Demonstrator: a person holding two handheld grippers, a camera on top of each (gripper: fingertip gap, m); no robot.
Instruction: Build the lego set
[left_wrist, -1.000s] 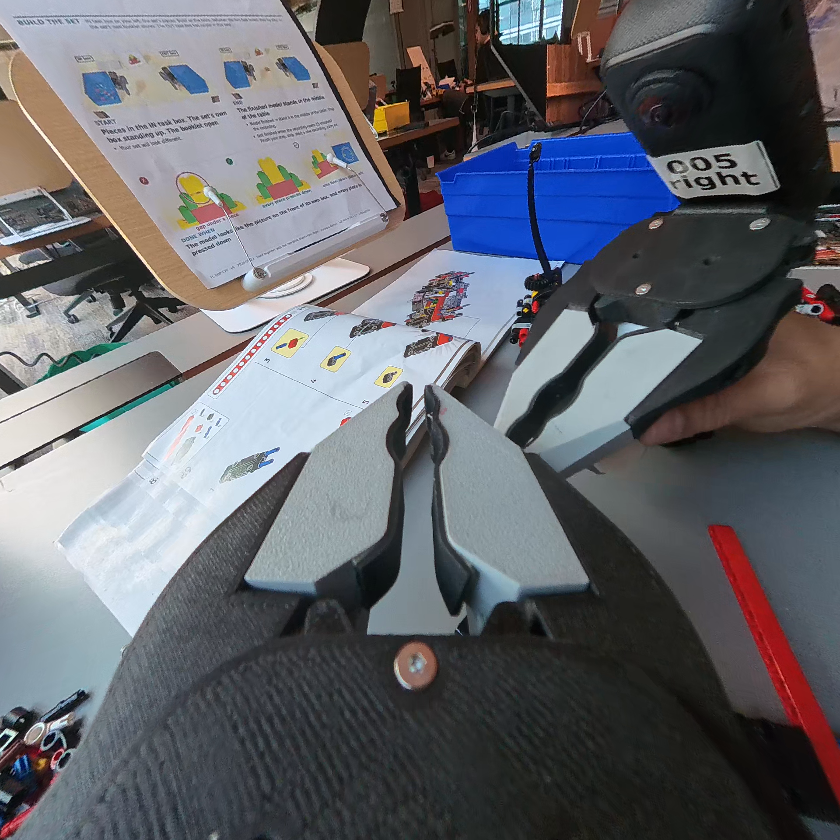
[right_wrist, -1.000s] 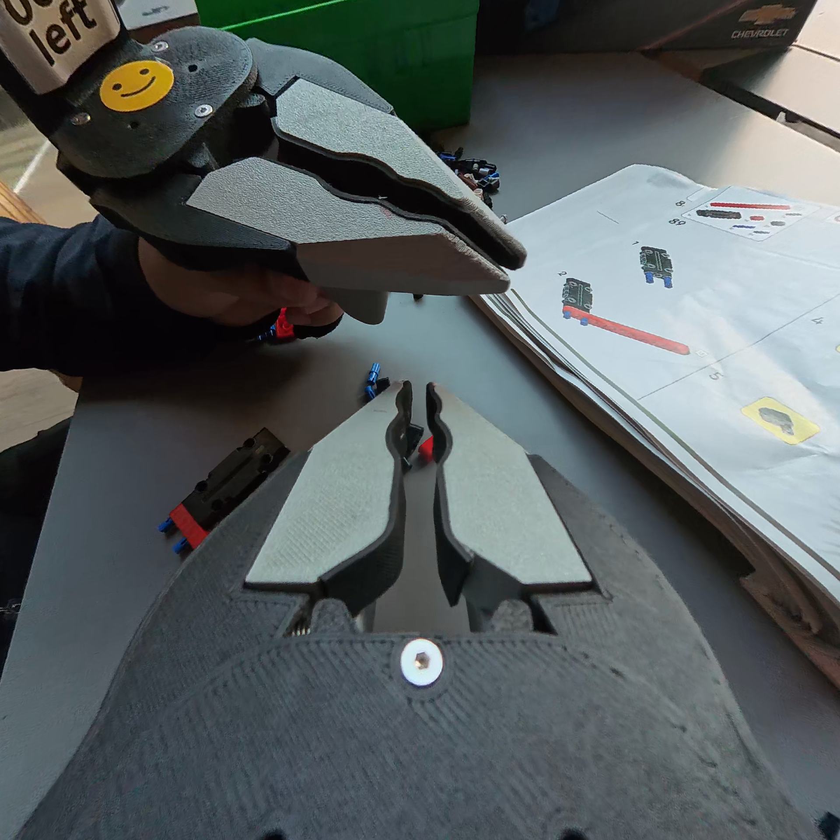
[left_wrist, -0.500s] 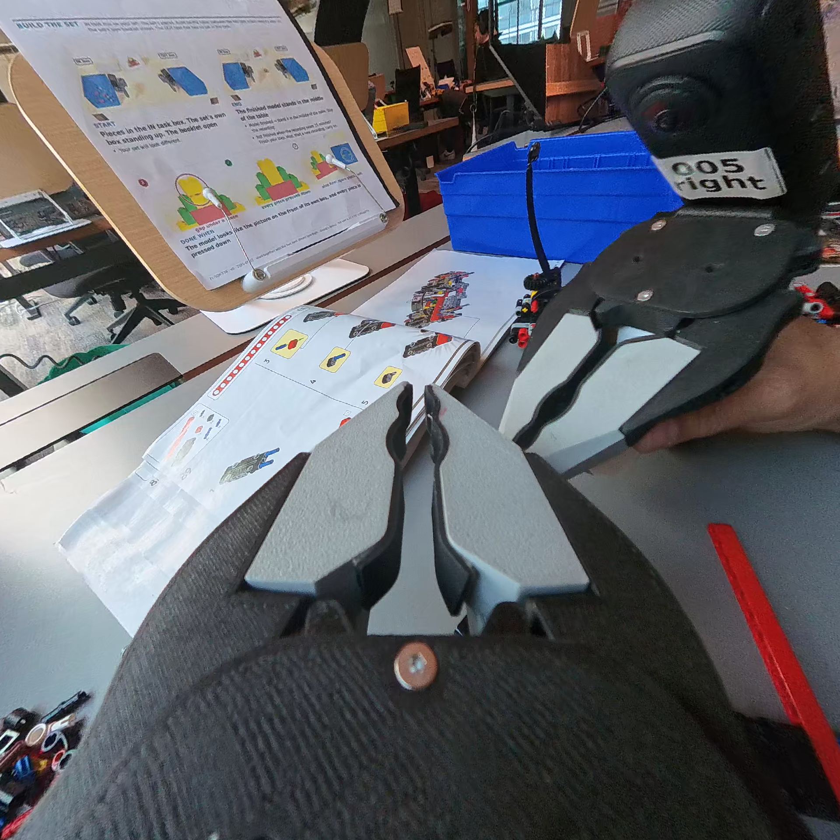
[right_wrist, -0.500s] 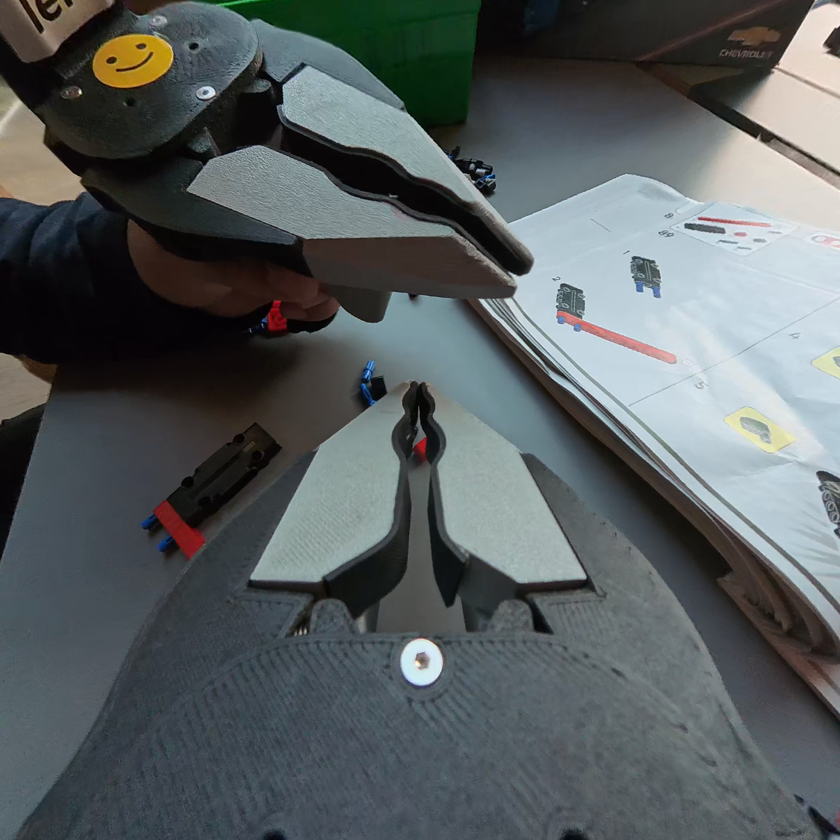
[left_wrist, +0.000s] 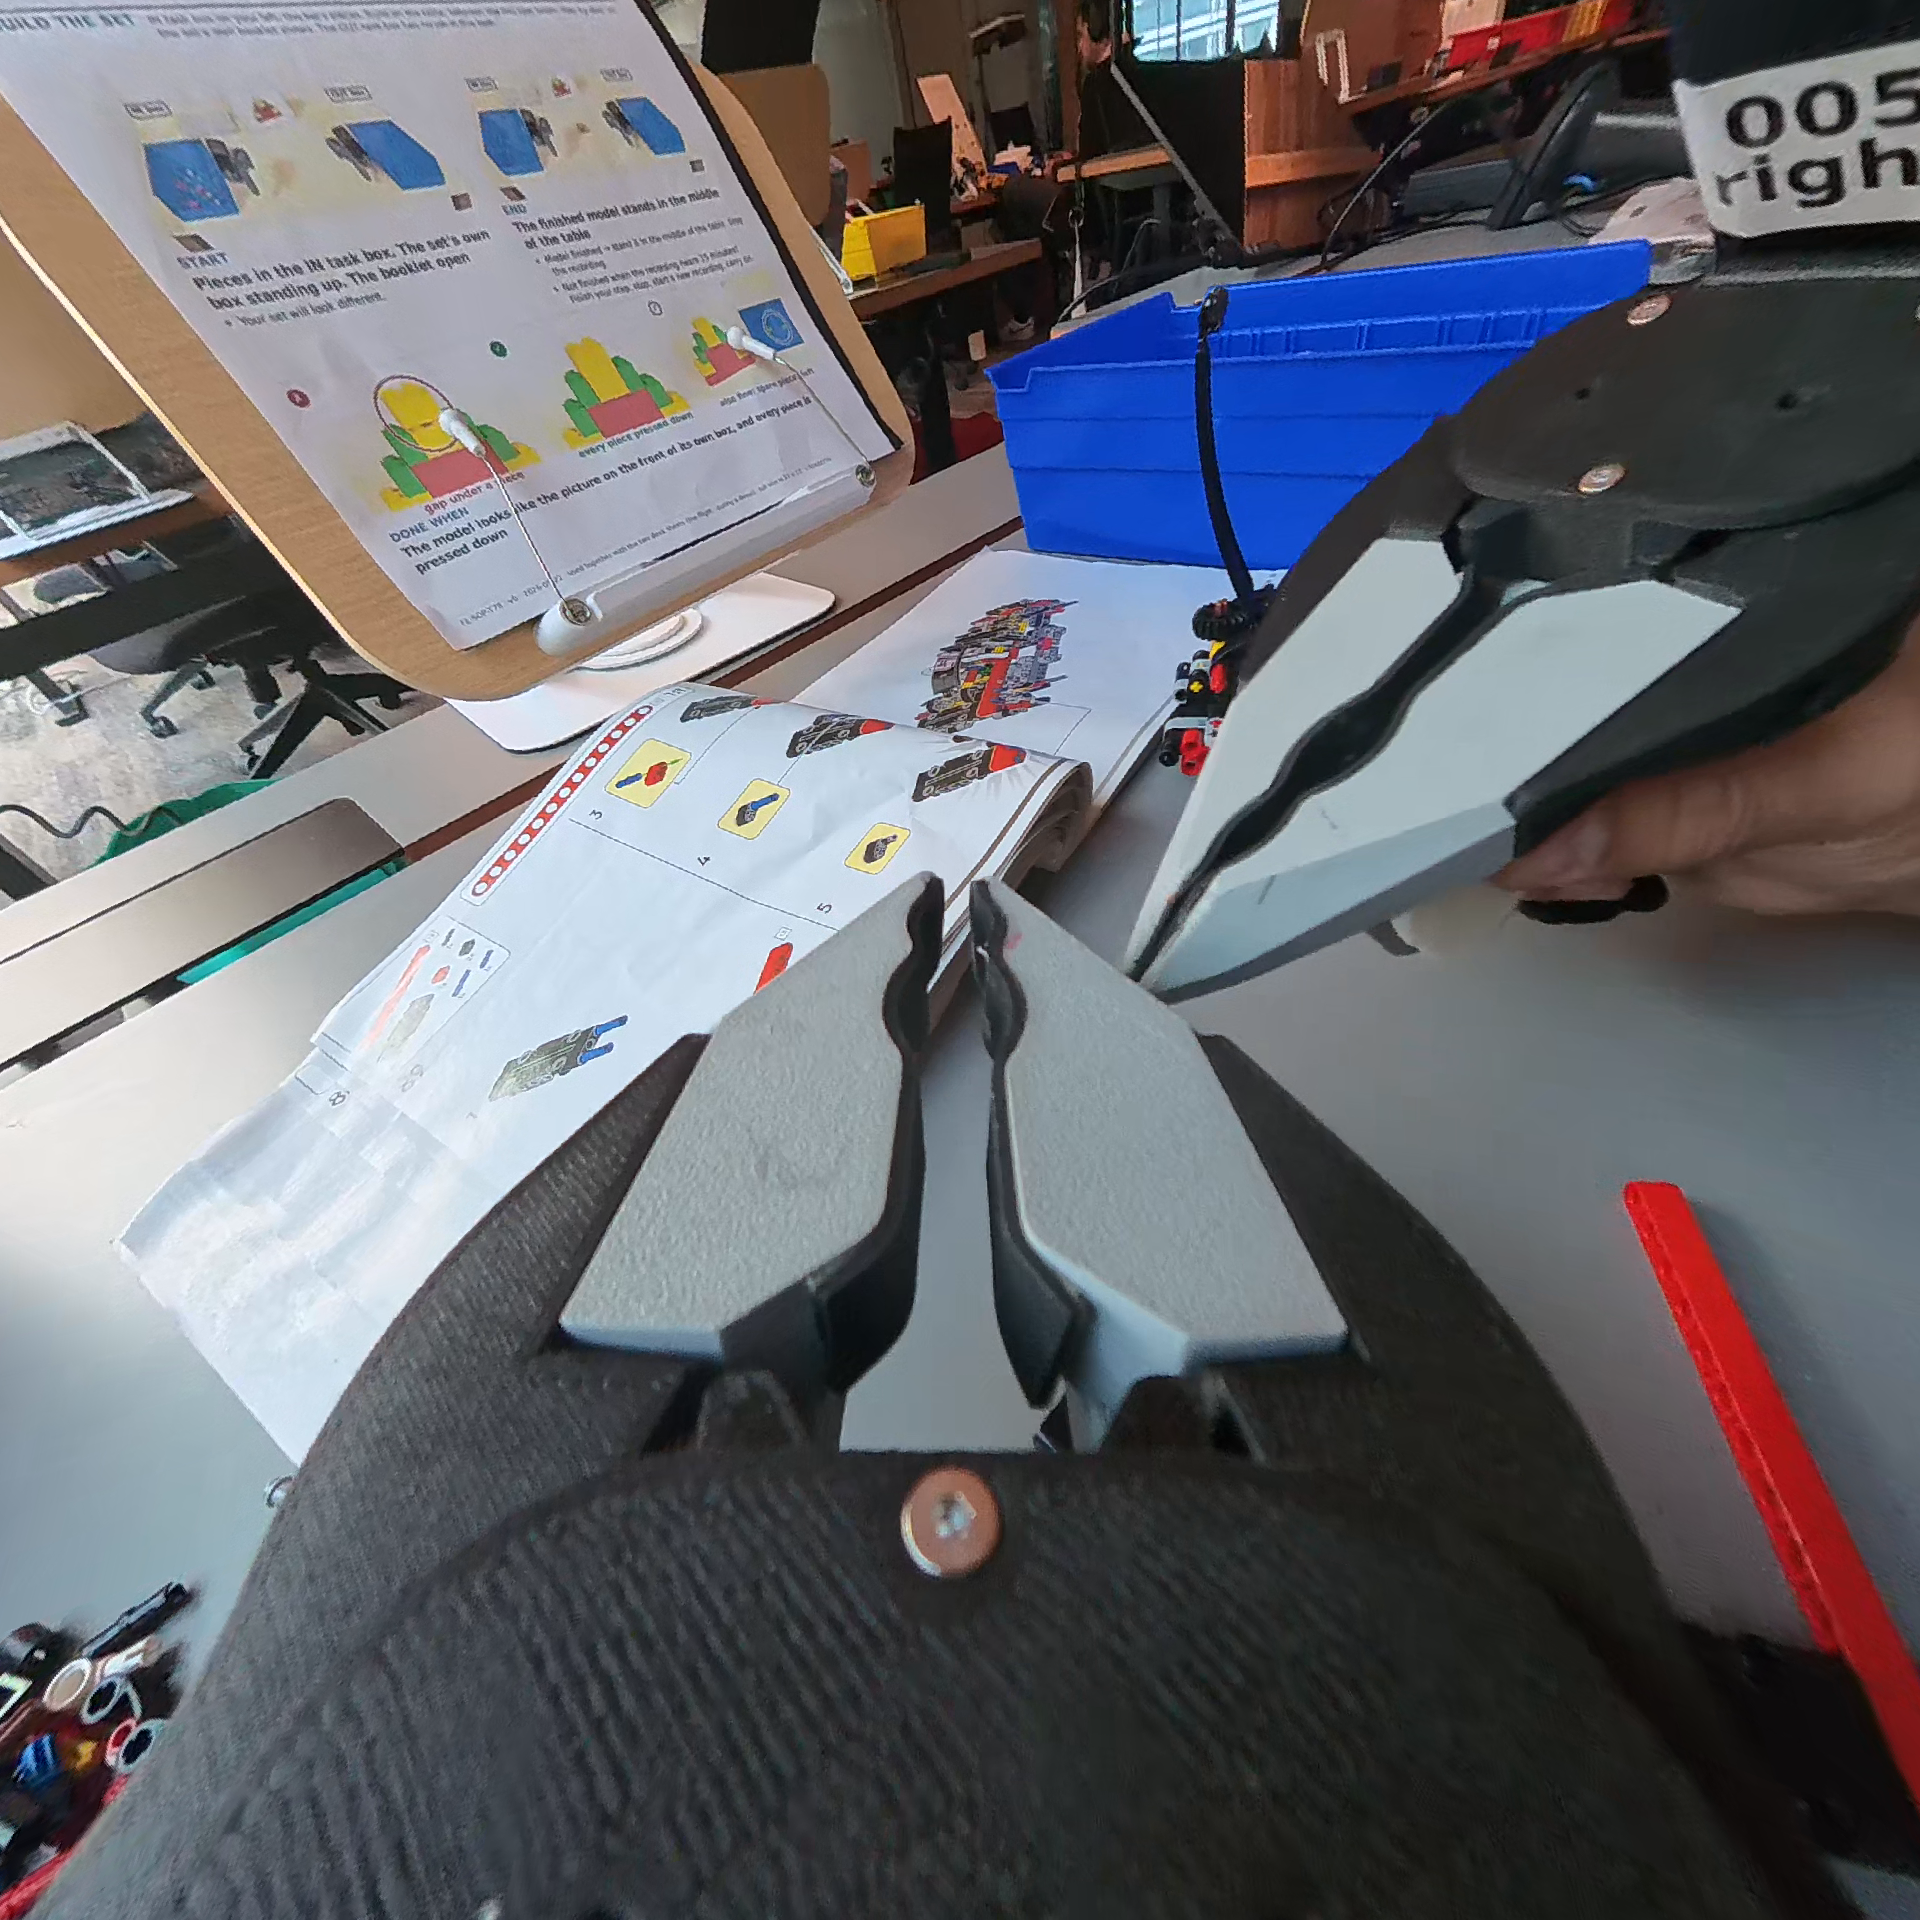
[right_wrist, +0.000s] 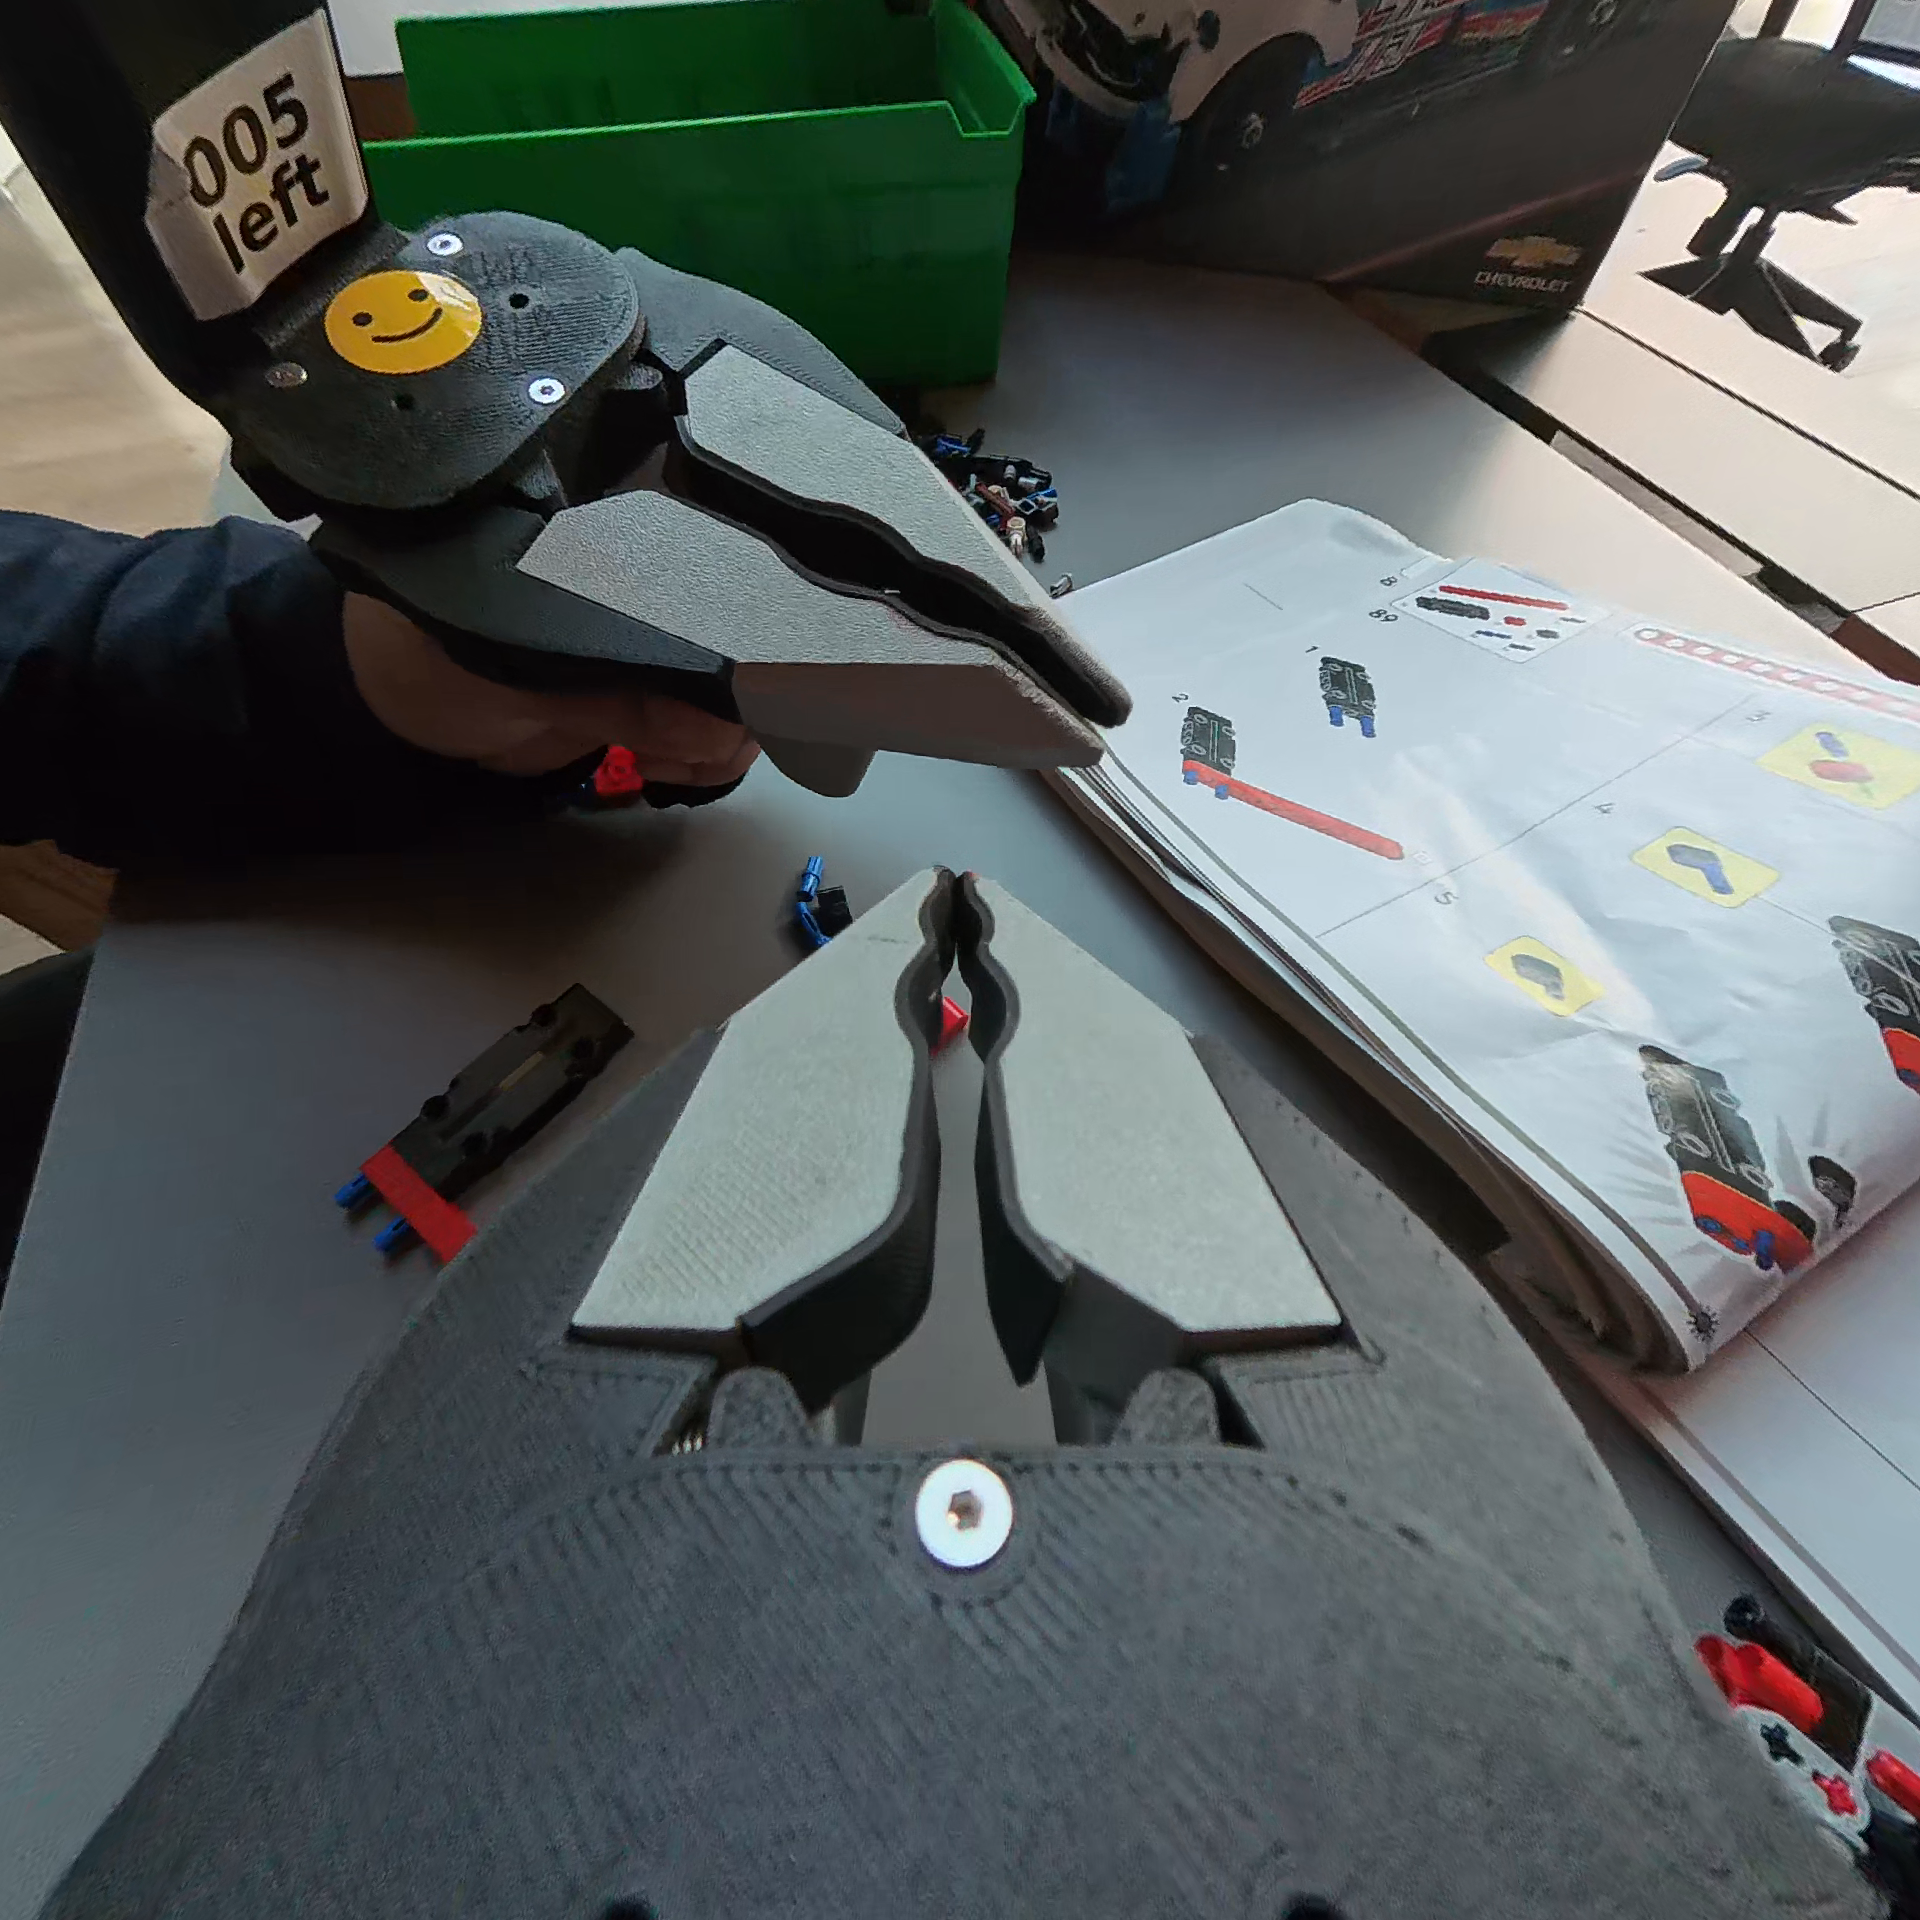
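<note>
On the desk (right_wrist: 1195, 416), an open instruction booklet (right_wrist: 1507, 831) is lying at right. L gripper (right_wrist: 1101, 717) is hovering at its edge, fingers almost pressed together, nothing visible btwn. R gripper (right_wrist: 954, 883) fingers are meeting at the tips, small red piece (right_wrist: 951, 1023) showing thru behind them, blue pins (right_wrist: 816, 899) just beside.

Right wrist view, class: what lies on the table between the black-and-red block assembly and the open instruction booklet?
In that view, small blue pins lie loose there, and the right gripper, tips together, reaches over that stretch between the assembly and booklet.
</note>
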